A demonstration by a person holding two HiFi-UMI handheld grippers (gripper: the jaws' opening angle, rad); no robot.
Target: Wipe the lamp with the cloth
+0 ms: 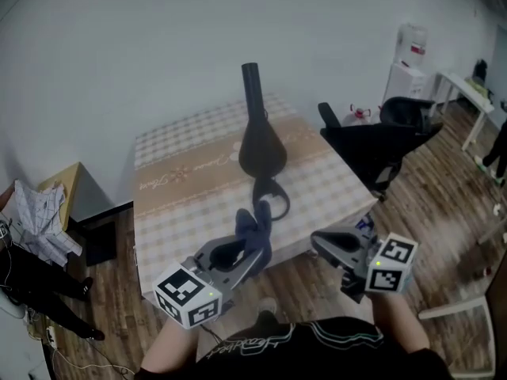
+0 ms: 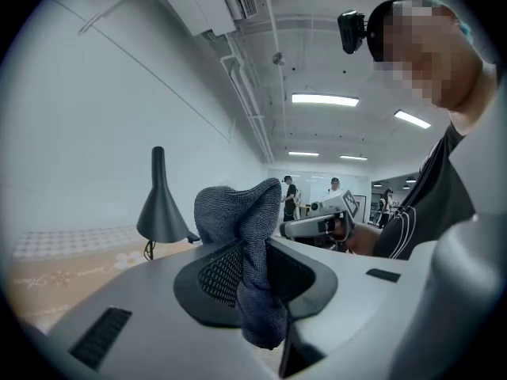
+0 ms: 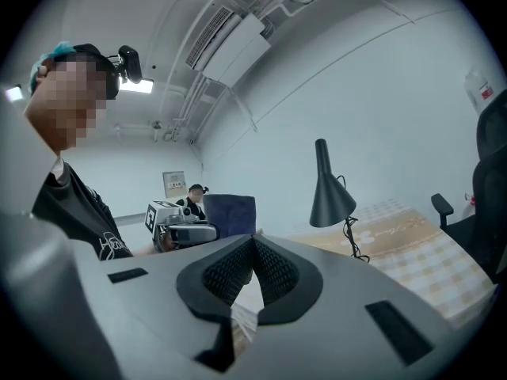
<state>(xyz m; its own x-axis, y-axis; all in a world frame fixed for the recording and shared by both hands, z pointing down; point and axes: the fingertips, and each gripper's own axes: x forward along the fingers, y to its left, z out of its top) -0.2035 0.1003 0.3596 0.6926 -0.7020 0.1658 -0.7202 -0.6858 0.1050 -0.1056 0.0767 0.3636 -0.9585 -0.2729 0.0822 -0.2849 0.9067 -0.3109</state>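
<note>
Left tongs (image 1: 242,252) clamping cloth (image 1: 257,222), lamp (image 1: 261,145) beyond, right tongs (image 1: 321,241) seemingly closed, empty

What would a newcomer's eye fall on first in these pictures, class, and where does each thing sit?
First comes the black lamp, a tall cone standing near the middle of the checked table. Next is the dark blue cloth, pinched in the left claw and held up in front of the table's near edge. The right claw is beside it, shut and empty.
</note>
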